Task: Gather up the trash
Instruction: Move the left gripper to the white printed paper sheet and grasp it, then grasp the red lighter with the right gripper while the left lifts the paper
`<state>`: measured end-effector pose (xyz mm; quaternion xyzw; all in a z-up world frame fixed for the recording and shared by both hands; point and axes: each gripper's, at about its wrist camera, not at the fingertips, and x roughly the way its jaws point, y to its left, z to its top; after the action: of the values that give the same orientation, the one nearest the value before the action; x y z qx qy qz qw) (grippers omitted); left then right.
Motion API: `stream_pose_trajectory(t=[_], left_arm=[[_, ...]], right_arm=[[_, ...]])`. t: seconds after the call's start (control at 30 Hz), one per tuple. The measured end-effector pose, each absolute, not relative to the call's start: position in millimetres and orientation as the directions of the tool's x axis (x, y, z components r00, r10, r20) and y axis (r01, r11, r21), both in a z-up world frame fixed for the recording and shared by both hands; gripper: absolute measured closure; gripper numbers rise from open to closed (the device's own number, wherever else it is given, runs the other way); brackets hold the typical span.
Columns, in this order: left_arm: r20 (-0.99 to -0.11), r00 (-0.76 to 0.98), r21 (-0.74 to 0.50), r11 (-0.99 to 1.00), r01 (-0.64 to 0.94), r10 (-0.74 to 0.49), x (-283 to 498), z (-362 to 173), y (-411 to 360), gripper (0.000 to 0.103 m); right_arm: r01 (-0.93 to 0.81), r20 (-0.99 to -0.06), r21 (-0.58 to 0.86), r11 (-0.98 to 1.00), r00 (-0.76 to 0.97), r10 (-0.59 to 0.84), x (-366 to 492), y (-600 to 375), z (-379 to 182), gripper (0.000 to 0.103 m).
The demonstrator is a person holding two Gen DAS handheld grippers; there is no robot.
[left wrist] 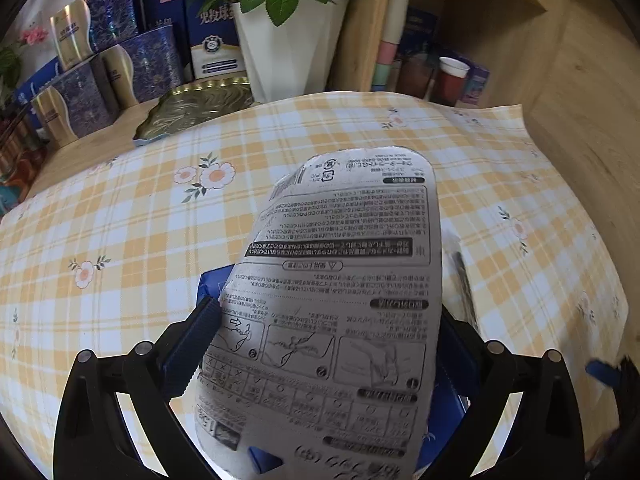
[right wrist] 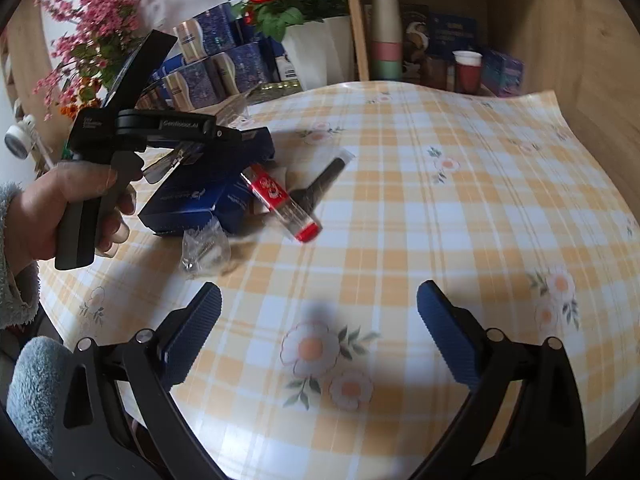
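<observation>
My left gripper (left wrist: 330, 320) is shut on a large white printed package (left wrist: 344, 280) with blue edges, its pads pressing both sides. The package stands up toward the camera and hides most of the right pad. In the right wrist view a hand (right wrist: 48, 208) holds that left gripper (right wrist: 256, 144) over the same package, which shows its blue face (right wrist: 180, 200). Beside it lie a red-and-clear wrapper (right wrist: 280, 200), a clear wrapper with a black end (right wrist: 328, 176) and crumpled clear plastic (right wrist: 204, 248). My right gripper (right wrist: 320, 300) hangs open over bare tablecloth, holding nothing.
A yellow checked cloth (left wrist: 120, 220) covers the table. At the back stand a gold tray (left wrist: 196, 108), blue gift boxes (left wrist: 120, 72), a white plant pot (left wrist: 288, 48) and a wooden shelf with cups (right wrist: 384, 40). Pink flowers (right wrist: 100, 20) stand at the far left.
</observation>
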<state>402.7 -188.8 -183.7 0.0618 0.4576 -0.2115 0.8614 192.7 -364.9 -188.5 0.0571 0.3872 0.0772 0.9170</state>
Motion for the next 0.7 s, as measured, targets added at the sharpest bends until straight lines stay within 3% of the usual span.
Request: stream_pose_trajectory(t=[0.13, 0.23, 0.3, 0.4, 0.57, 0.7], left_arm=[[-0.813, 0.471, -0.111, 0.885, 0.452, -0.342, 397, -180, -180, 0.020], [-0.792, 0.488, -0.109, 0.871, 0.480, -0.368, 389, -168, -173, 0.044], [-0.772, 0.509, -0.090, 0.858, 0.505, -0.380, 380, -157, -169, 0.068], [-0.751, 0.539, -0.031, 0.836, 0.548, -0.381, 366, -141, -166, 0.081], [-0.717, 0.577, 0.021, 0.815, 0.578, -0.391, 351, -120, -149, 0.092], [-0.701, 0.583, -0.025, 0.830, 0.557, -0.411, 349, -111, -126, 0.094]], right_arm=[[-0.145, -0.709, 0.120, 0.982, 0.680, 0.187, 210, -360, -186, 0.013], [-0.177, -0.716, 0.091, 0.980, 0.672, 0.188, 228, -356, -184, 0.016], [-0.197, -0.719, 0.071, 0.978, 0.669, 0.187, 239, -353, -184, 0.021], [-0.251, -0.736, 0.042, 0.967, 0.646, 0.200, 258, -343, -186, 0.029], [-0.347, -0.774, -0.038, 0.937, 0.603, 0.192, 284, -316, -196, 0.047], [-0.353, -0.789, -0.017, 0.935, 0.579, 0.204, 302, -305, -204, 0.052]])
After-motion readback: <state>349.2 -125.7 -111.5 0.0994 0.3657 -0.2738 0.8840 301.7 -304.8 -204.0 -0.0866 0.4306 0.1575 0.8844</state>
